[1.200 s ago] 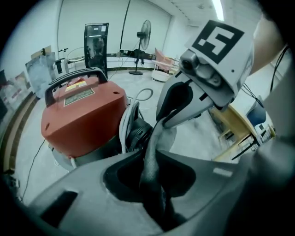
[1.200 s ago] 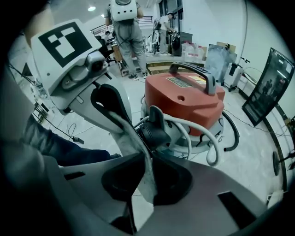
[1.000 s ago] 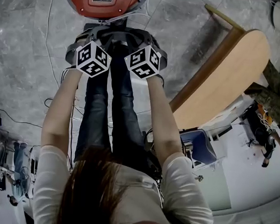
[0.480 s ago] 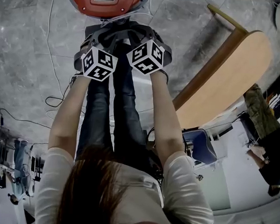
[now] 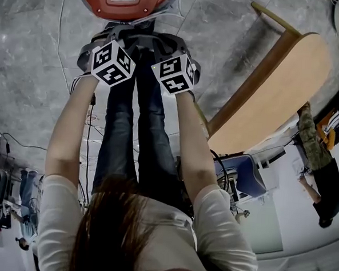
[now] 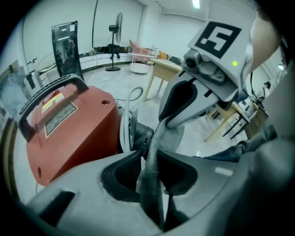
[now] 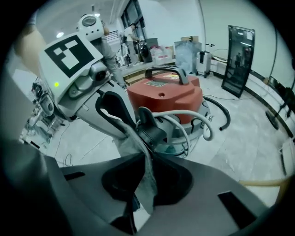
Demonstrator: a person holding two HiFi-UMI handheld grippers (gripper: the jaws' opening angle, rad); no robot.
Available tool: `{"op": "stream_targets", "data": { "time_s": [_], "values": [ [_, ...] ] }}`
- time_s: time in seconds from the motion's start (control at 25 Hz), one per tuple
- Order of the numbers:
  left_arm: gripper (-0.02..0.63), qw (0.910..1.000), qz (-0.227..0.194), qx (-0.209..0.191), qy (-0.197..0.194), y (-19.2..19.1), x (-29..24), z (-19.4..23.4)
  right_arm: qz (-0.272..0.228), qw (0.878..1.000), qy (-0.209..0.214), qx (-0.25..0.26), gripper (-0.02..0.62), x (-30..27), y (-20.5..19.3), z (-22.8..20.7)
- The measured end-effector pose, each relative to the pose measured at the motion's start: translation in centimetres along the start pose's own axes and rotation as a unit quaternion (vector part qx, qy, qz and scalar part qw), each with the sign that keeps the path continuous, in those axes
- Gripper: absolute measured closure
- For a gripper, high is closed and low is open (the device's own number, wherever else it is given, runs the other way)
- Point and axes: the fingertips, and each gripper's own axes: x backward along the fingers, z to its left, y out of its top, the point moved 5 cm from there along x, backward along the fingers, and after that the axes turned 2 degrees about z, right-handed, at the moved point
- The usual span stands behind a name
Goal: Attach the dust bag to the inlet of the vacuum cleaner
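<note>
The red vacuum cleaner (image 5: 126,0) stands on the floor ahead of me, and both marker cubes, left (image 5: 112,63) and right (image 5: 174,74), hover just short of it. Its black inlet (image 6: 140,133) (image 7: 150,131) sticks out toward me. The grey cloth dust bag (image 6: 154,184) (image 7: 145,179) hangs at the inlet's mouth. My left gripper (image 6: 150,154) pinches one side of the bag's edge; its jaws have just been opening slightly, with the cloth still between them. My right gripper (image 7: 146,159) is shut on the opposite side. Whether the bag's opening surrounds the inlet is hidden.
A white hose (image 7: 184,120) loops round the vacuum's base. Cables (image 5: 67,28) trail over the grey floor on the left. A wooden table (image 5: 275,93) stands to the right, with a blue chair (image 5: 241,174) below it and a bystander (image 5: 321,176) at the edge.
Both grippers stay at the inlet in front of the vacuum. The right cube has rolled a little. The bystander at the right edge has shifted.
</note>
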Motion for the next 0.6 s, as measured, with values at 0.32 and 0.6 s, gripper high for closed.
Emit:
{"op": "stream_targets", "data": {
  "time_s": [0.32, 0.6],
  "values": [
    [0.53, 0.9907, -0.038, 0.126, 0.035, -0.7, 0.1, -1.0, 0.034, 0.993, 0.031, 0.104, 0.538, -0.3, 1.2, -0.5],
    [0.522, 0.9833, -0.029, 0.176, 0.037, -1.1, 0.2, -1.1, 0.022, 0.999, 0.046, 0.015, 0.526, -0.1, 0.6, -0.3]
  ]
}}
